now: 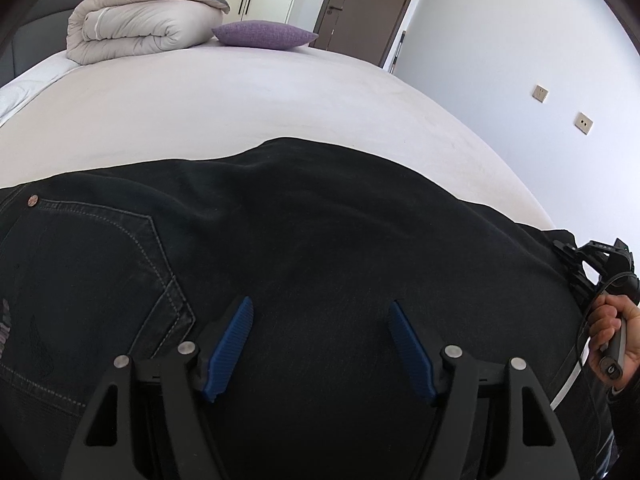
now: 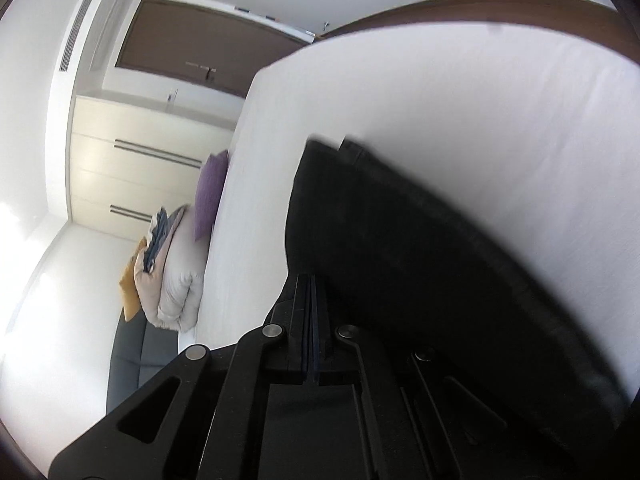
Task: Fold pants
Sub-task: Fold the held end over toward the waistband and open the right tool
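Black jeans lie flat across the near part of a white bed, back pocket at the left. My left gripper is open just above the middle of the jeans, blue pads wide apart, holding nothing. My right gripper, rolled sideways, has its jaws closed together at the edge of the jeans; I cannot tell whether cloth is pinched. It also shows in the left wrist view at the jeans' right end, held by a hand.
A folded beige duvet and a purple cushion lie at the far end of the bed. A brown door and a white wall with sockets stand to the right. The bed's right edge runs close to the jeans' right end.
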The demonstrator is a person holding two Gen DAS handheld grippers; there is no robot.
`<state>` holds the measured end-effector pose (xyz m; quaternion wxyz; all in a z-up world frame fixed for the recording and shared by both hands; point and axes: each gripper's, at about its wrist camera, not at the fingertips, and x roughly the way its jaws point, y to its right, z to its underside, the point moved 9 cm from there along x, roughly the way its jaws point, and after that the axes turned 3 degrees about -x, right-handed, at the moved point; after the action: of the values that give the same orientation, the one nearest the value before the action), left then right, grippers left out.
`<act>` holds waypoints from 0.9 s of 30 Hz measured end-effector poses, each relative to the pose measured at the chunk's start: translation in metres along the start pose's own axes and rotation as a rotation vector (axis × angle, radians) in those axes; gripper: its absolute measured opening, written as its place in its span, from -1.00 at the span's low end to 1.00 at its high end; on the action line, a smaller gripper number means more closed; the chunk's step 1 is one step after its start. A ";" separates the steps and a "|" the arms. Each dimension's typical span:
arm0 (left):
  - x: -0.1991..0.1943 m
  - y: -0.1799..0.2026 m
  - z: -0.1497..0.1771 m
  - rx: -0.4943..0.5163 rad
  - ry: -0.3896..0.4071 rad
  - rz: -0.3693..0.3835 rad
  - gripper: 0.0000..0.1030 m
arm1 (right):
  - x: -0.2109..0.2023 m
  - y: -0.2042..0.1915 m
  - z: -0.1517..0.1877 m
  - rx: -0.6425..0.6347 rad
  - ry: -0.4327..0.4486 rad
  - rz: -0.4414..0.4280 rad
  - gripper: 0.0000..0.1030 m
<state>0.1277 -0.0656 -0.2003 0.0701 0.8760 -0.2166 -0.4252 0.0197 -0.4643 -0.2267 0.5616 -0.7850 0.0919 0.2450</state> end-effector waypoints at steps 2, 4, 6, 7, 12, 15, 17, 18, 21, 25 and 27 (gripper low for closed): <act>-0.006 -0.003 0.000 -0.005 0.004 -0.004 0.36 | -0.017 0.006 -0.015 -0.008 0.041 0.040 -1.00; -0.014 -0.008 -0.002 -0.033 0.004 0.005 0.31 | -0.036 0.012 -0.026 0.006 0.083 0.065 -1.00; -0.026 -0.024 -0.013 -0.051 0.031 -0.011 0.31 | -0.049 0.012 -0.032 0.017 0.087 0.072 -1.00; -0.034 -0.030 -0.020 -0.057 0.051 -0.016 0.31 | -0.053 0.009 -0.031 0.012 0.079 0.060 -1.00; -0.039 -0.078 -0.071 -0.062 0.082 -0.081 0.32 | -0.019 -0.064 0.032 -0.142 -0.119 -0.068 -1.00; -0.013 -0.125 -0.076 -0.052 -0.003 -0.190 0.32 | 0.030 -0.110 0.102 -0.244 -0.307 -0.134 -1.00; 0.005 -0.158 -0.069 -0.132 -0.064 -0.169 0.16 | 0.052 -0.113 0.135 -0.276 -0.404 -0.124 -1.00; 0.005 -0.166 -0.071 -0.161 -0.047 -0.139 0.06 | 0.061 -0.107 0.147 -0.284 -0.444 -0.105 -1.00; 0.005 -0.174 -0.077 -0.138 -0.042 -0.143 -0.04 | 0.073 -0.078 0.157 -0.249 -0.458 -0.042 -1.00; 0.019 -0.178 -0.084 -0.117 -0.054 -0.148 -0.04 | 0.063 -0.050 0.122 -0.194 -0.334 0.000 -1.00; 0.028 -0.182 -0.092 -0.118 -0.064 -0.156 -0.04 | 0.054 -0.032 0.097 -0.155 -0.259 0.036 -1.00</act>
<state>0.2722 0.0798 -0.2188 0.0812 0.8705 -0.1244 -0.4693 0.0524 -0.3556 -0.2505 0.5018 -0.7861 0.0139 0.3605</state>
